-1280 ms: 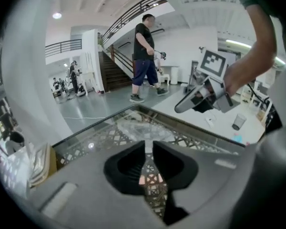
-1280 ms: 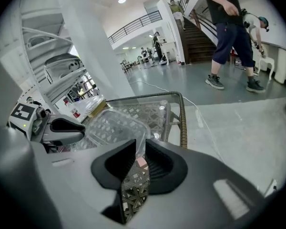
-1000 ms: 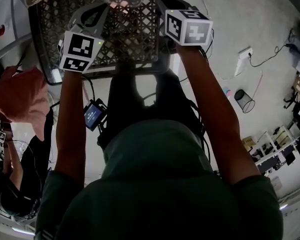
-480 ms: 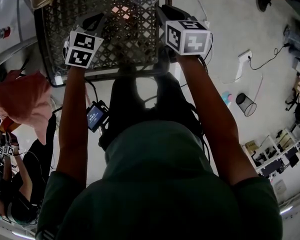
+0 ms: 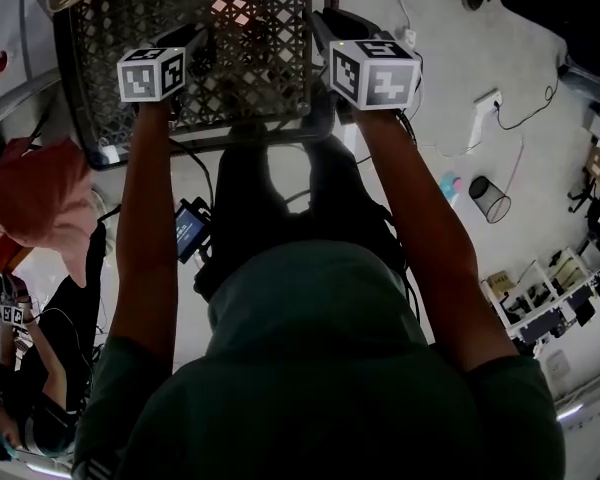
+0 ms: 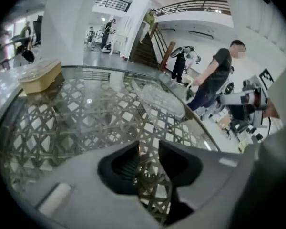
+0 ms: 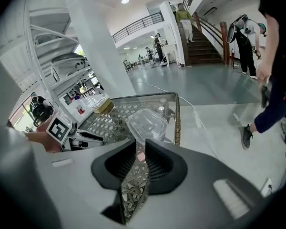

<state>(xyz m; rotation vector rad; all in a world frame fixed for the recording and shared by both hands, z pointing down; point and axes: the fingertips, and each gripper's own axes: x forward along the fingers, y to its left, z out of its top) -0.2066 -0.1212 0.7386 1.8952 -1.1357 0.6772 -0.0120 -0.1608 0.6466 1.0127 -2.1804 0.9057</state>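
Standing at a lattice-topped metal bench, both arms stretched out over it.

Right gripper:
- Pinching the near lip of a clear plastic tub, fingers brought almost together on that thin edge.
- A pinkish patch showing in the slit between them.
- Probably taken by the lip for want of any other part thin enough for such narrow fingers.
- Tub held out ahead of the gripper, close beside the bench's right-hand rail.
- Resting on the lattice or hanging just above it: cannot tell.

Left gripper:
- Carrying nothing. Fingers parted, only lattice visible through the gap.
- Hovering low over the near left part of the bench, apart from the tub, with the tub ahead and to its right.
- Likely kept off to that side to leave the tub to the other gripper and stay out of its way.

Also on the bench:
- A lidded box with a tan base, parked at the far left corner, well apart from both grippers and from the tub. Looks set aside there, out of reach of the work.

Round about:
- A heap of pink cloth left of the bench, lower down.
- A passer-by in a dark shirt on the floor beyond the bench.
- A staircase further back in the hall.
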